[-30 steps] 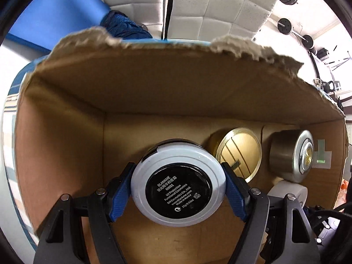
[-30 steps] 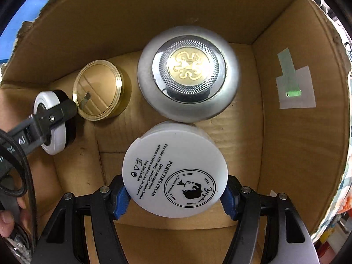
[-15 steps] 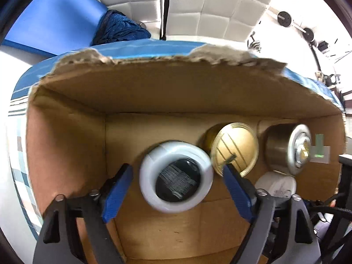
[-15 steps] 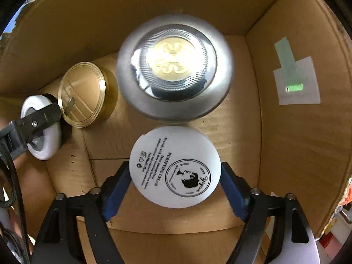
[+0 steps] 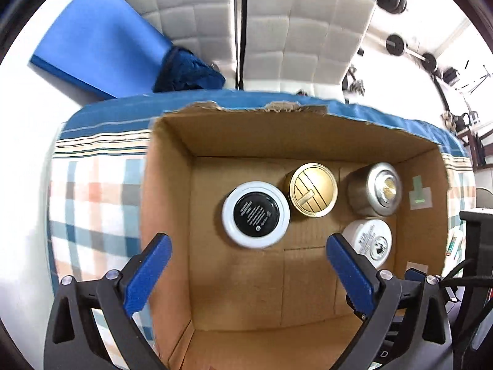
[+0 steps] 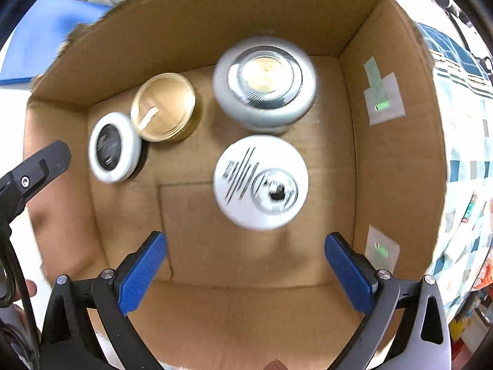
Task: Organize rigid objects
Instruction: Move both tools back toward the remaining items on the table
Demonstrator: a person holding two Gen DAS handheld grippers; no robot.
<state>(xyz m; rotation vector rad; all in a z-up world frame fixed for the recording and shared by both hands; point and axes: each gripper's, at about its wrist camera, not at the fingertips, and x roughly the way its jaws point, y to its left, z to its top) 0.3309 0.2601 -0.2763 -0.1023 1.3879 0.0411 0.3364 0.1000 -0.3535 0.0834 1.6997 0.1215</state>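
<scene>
Cardboard box on a plaid-clothed table holds your four cosmetic jars. Silver jar, far right, looks heaviest. White cream jar sits just near of it. Gold tin and black-centred compact touch, left. All look rigid and smooth-lidded: grip the round walls. Left gripper and right gripper are opening, jaws wide, nothing between.

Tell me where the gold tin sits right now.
In the right wrist view, the gold tin stands on the cardboard box floor near the back wall, between the white-rimmed black jar and the silver jar.
</scene>
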